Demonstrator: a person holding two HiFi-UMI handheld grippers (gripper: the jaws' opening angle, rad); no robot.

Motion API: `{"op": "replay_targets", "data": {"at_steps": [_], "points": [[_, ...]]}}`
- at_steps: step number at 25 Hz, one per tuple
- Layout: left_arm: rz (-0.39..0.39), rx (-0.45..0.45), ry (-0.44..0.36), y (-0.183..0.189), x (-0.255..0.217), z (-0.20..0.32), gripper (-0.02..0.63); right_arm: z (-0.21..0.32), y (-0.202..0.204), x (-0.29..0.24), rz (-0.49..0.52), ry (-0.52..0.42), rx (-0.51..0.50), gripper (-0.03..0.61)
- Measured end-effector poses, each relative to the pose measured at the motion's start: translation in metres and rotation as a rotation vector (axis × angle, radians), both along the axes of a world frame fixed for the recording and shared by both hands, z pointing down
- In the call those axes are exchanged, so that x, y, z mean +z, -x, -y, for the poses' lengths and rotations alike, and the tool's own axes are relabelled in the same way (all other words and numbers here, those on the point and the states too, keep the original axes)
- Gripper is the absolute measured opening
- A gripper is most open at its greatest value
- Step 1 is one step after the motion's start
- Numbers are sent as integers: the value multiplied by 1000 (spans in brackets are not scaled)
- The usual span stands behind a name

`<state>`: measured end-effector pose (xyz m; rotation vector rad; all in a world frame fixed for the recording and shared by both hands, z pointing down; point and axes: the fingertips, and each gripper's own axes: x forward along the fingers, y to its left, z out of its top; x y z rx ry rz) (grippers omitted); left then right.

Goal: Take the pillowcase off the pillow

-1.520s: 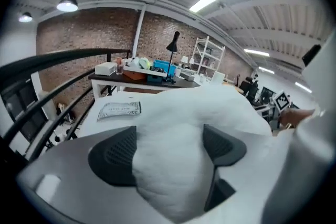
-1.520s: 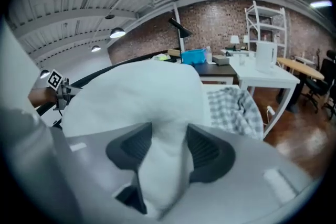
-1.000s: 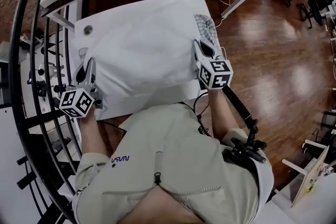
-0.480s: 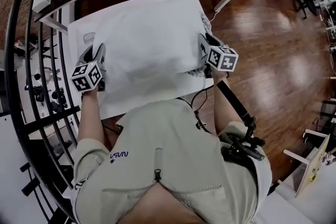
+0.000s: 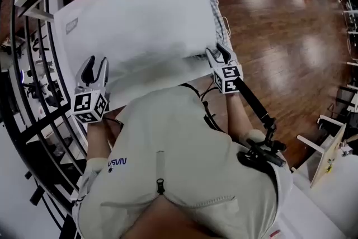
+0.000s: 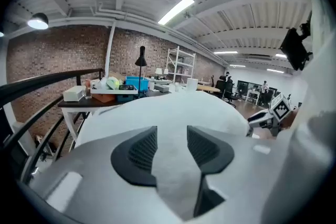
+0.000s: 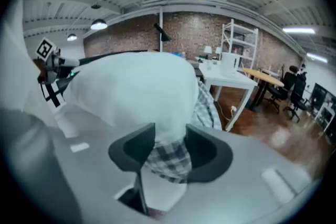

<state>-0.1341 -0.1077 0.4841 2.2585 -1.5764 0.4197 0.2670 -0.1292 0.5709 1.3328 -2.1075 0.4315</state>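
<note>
Jaws have just been opening, both apart now: my left gripper (image 5: 95, 63) empty at the big white fabric pillow (image 5: 140, 25), my right gripper (image 5: 218, 53) loose around grey checked cloth (image 7: 168, 159)

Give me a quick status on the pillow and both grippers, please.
Left gripper open beside pillow, empty. Right gripper open, checked cloth loose between jaws. Both have just been opening. Pillow lies on table.

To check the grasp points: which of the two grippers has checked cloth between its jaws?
The right gripper: checked cloth sits between its jaws, while the left gripper frames only white fabric. Both have just been opening.
</note>
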Motion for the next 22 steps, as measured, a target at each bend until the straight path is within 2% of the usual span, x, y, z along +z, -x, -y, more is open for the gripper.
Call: {"op": "replay_targets", "data": {"at_steps": [3, 6, 10, 13, 16, 19, 20, 22], "points": [[5, 31, 23, -14, 13, -3, 183, -7, -14, 29, -98, 46, 0, 175], [20, 20, 59, -6, 32, -2, 183, -11, -25, 45, -124, 64, 0, 175], [-5, 1, 113, 15, 63, 9, 155, -12, -16, 29, -82, 55, -53, 175], [-87, -29, 144, 31, 69, 29, 96, -12, -13, 22, -7, 55, -86, 185], [-151, -69, 141, 45, 61, 47, 60, -16, -16, 26, 26, 73, -100, 195], [-161, -95, 118, 50, 58, 55, 61, -27, -26, 53, -35, 130, -122, 195], [-165, -105, 109, 51, 58, 55, 61, -29, -29, 62, -54, 142, -114, 187], [-170, -115, 95, 50, 56, 53, 63, -24, -30, 76, -90, 140, -77, 122]]}}
